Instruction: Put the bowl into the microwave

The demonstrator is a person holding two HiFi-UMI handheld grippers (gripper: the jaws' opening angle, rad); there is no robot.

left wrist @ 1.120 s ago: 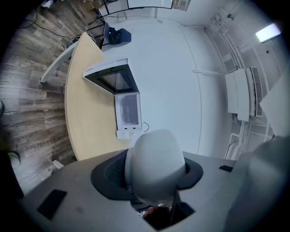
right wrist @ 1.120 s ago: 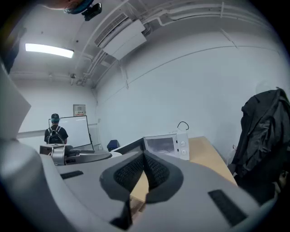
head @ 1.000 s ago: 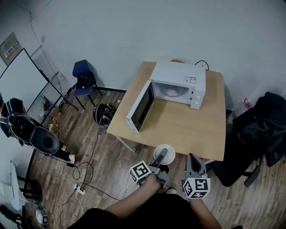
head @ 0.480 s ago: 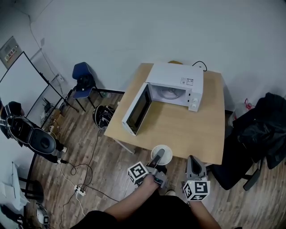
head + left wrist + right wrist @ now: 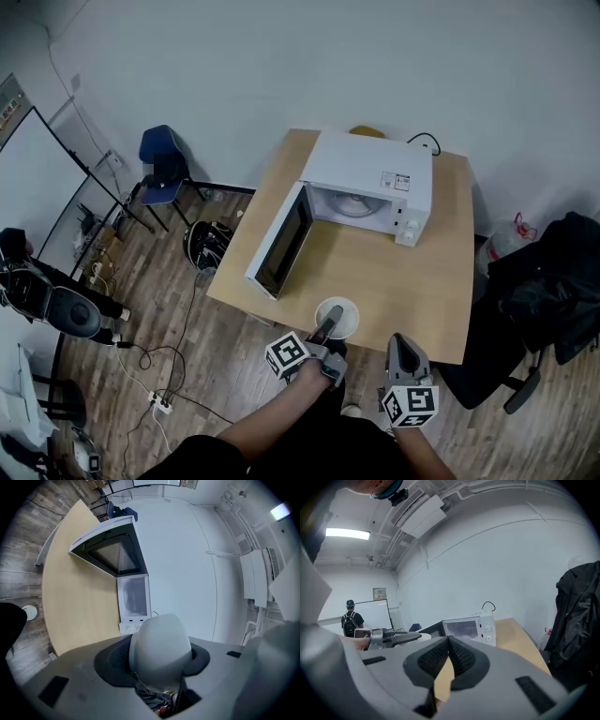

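Note:
A white bowl [image 5: 339, 319] hangs over the near edge of the wooden table [image 5: 412, 281], with my left gripper [image 5: 331, 323] shut on its rim. In the left gripper view the bowl [image 5: 160, 651] fills the space between the jaws, tilted on its side. The white microwave [image 5: 370, 183] stands at the table's far side with its door [image 5: 279, 239] swung open to the left and its cavity showing. My right gripper [image 5: 403, 342] is to the right of the bowl, short of the table edge; its pads [image 5: 457, 660] touch with nothing between them.
A black office chair with dark clothing [image 5: 548, 291] stands right of the table. A blue chair [image 5: 161, 159] and a bag [image 5: 204, 246] stand on the wood floor to the left, with cables [image 5: 159, 375] trailing. A person [image 5: 349, 620] stands by a whiteboard far off.
The table and microwave have shifted slightly in the head view as the person moved. The bowl stays in my left gripper, now a little farther over the table's edge.

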